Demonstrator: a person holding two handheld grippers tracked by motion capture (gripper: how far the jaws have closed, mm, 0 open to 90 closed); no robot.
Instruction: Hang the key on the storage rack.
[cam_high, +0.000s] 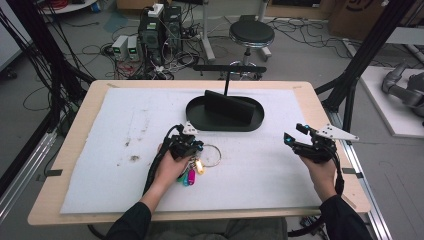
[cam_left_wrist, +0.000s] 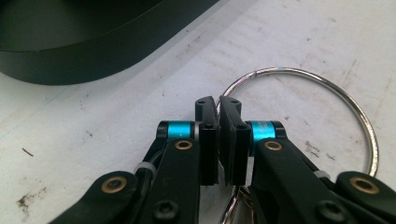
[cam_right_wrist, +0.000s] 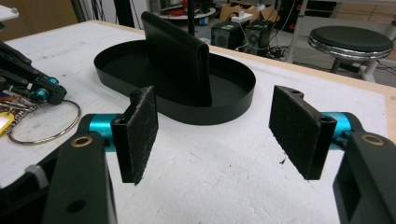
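Pinching the key ring (cam_left_wrist: 327, 88), left gripper (cam_left_wrist: 218, 105) fingers (cam_left_wrist: 232, 140) closed.

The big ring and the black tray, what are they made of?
The big ring looks like shiny silver metal: it is thin and gleams with bright highlights. The black tray has thin, smooth, matte walls with a dull sheen, so it could be plastic or painted metal; the look alone does not settle it.
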